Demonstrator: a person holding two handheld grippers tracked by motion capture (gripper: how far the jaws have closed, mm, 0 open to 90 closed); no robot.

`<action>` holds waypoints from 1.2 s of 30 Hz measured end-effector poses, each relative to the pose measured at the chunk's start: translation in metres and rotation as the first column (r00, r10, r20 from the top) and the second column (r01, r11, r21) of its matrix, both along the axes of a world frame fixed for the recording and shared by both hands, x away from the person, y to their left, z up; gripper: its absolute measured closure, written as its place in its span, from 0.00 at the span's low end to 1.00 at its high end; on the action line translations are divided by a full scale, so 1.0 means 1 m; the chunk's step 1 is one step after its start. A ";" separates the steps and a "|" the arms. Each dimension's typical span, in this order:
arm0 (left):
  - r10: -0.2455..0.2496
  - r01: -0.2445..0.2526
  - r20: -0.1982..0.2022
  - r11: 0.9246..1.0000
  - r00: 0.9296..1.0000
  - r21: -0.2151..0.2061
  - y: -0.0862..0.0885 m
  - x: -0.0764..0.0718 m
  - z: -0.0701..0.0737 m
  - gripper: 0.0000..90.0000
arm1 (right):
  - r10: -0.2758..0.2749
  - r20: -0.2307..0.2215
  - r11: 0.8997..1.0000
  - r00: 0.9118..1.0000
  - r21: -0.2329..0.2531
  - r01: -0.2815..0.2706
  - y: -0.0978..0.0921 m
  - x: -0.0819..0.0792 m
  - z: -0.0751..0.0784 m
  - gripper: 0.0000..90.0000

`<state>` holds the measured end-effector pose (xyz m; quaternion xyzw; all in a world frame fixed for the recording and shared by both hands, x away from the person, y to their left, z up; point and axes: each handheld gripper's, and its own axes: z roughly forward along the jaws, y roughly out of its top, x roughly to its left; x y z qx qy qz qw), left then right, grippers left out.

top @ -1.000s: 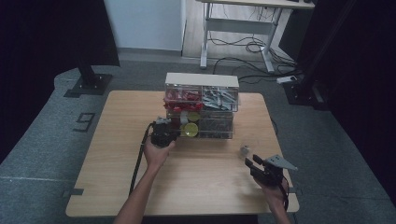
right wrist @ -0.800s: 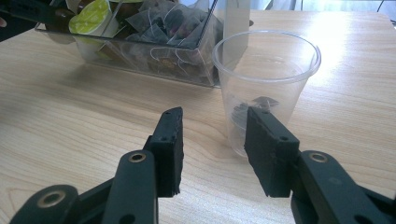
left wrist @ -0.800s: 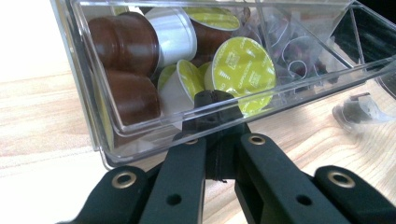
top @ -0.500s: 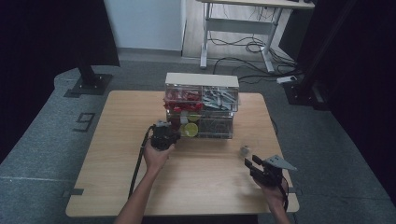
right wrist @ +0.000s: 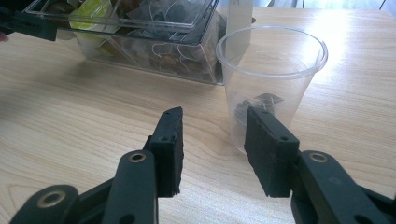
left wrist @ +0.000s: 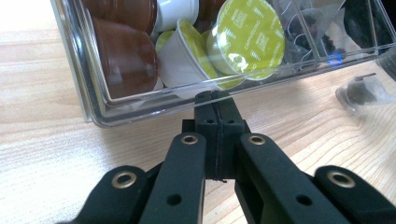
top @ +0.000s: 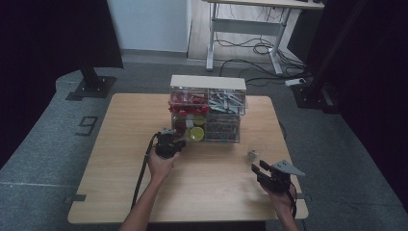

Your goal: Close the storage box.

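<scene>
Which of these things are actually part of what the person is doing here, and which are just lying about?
In use:
- left gripper, shut at the front edge of the clear drawer
- coffee capsules in that drawer
- clear plastic cup with something dark inside
- right gripper, open near the cup

Lying about:
- desk frame behind the table
- cables on the floor

Light wooden rectangular surface (top: 120, 144) on grey carpeted floor (top: 43, 144); white floor marking "9" (top: 87, 125); white metal-framed desk (top: 250, 24) behind, black cables (top: 250, 48) beneath; black curtains (top: 48, 33) flanking; dim lighting.
</scene>
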<state>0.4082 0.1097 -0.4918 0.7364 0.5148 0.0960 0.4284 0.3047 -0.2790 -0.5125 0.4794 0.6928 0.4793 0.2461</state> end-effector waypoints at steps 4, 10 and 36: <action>-0.004 0.004 -0.001 1.000 1.000 0.001 0.000 0.000 0.000 1.00 | -0.003 -0.001 1.000 1.000 0.000 0.003 0.000 0.000 -0.001 0.63; -0.005 0.005 -0.002 1.000 1.000 0.001 0.000 -0.001 -0.002 1.00 | -0.003 -0.001 1.000 1.000 0.000 0.003 -0.001 0.000 -0.001 0.63; -0.054 0.052 0.075 0.998 0.996 0.029 -0.001 -0.020 -0.007 0.76 | 0.001 0.010 1.000 1.000 0.001 -0.001 0.001 -0.001 -0.001 0.49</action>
